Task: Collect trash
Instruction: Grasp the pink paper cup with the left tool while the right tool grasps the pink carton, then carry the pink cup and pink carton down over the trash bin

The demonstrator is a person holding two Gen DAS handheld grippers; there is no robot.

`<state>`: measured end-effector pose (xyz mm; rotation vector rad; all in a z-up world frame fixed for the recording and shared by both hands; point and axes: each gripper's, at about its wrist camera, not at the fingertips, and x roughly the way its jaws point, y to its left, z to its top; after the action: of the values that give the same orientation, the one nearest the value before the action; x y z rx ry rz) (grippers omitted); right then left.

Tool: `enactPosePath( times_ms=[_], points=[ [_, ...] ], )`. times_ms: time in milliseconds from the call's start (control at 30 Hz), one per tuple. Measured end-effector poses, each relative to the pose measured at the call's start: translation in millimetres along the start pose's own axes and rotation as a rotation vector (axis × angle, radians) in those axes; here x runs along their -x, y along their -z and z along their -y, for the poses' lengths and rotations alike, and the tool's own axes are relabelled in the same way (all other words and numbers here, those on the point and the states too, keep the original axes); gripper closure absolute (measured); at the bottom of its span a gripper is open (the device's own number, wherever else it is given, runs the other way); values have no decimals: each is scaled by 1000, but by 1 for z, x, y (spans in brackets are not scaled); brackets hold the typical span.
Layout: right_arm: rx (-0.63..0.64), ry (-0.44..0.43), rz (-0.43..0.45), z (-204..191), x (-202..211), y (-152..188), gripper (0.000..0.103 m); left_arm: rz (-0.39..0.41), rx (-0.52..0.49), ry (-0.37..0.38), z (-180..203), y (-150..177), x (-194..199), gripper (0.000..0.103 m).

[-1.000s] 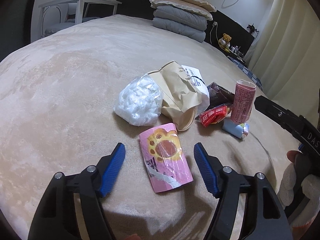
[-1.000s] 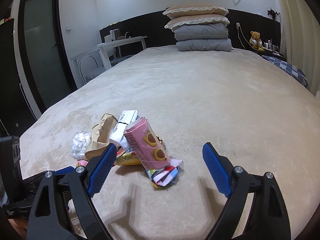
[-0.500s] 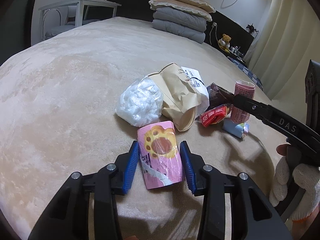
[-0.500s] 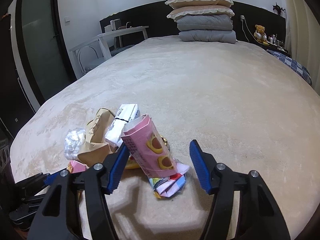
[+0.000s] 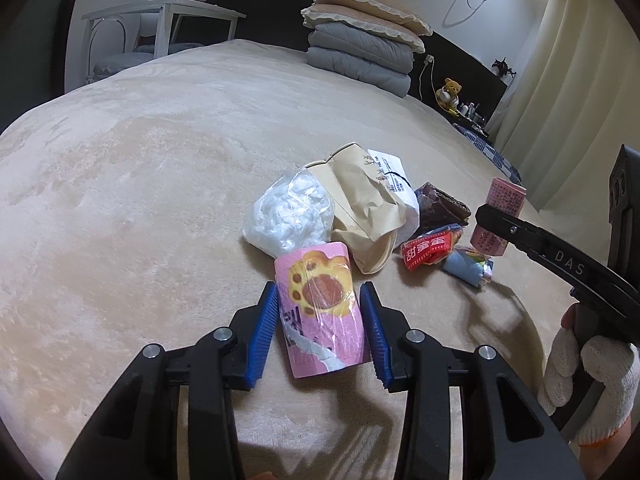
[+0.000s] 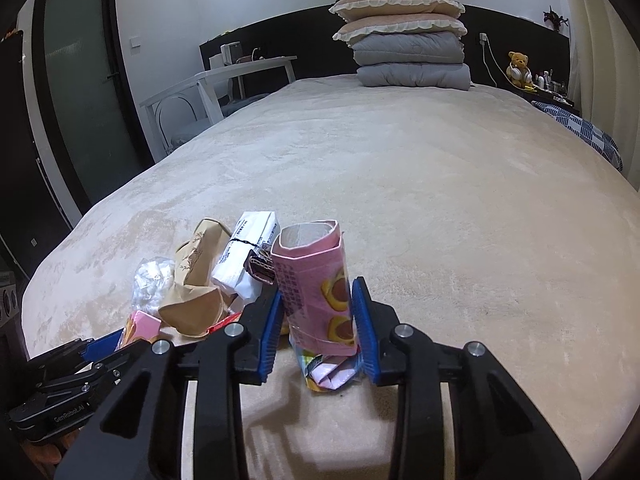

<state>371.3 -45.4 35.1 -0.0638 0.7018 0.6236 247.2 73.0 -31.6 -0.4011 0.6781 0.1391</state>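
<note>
Two pink cartons are being clamped: left gripper [image 5: 320, 326] jaws holding the paw-print carton [image 5: 322, 314], right gripper [image 6: 316, 324] jaws the upright carton [image 6: 314, 288], centre frame; squeezing gently is advised.

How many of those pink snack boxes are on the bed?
2. One pink box lies flat between the left gripper pads. The other pink box stands upright between the right gripper pads. More may hide under the pile.

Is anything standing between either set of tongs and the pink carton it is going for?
Nothing visible. The left tongs already bracket the lying pink paw-print carton, blue pads at both sides. The right tongs likewise flank the upright pink carton, above a crumpled wrapper.
</note>
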Motion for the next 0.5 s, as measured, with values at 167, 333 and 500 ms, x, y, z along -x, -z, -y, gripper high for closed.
enactPosePath(
  times_ms=[167, 333, 500],
  points=[
    [-3, -6, 22, -1, 13, 1, 68, 17, 4, 17, -1, -1, 7, 63],
    [-29, -16, 33, 0, 26, 8, 68, 35, 1, 45, -2, 1, 15, 63],
    [-36, -19, 37, -4, 39, 16, 68, 58, -7, 65, 0, 2, 25, 63]
  ],
)
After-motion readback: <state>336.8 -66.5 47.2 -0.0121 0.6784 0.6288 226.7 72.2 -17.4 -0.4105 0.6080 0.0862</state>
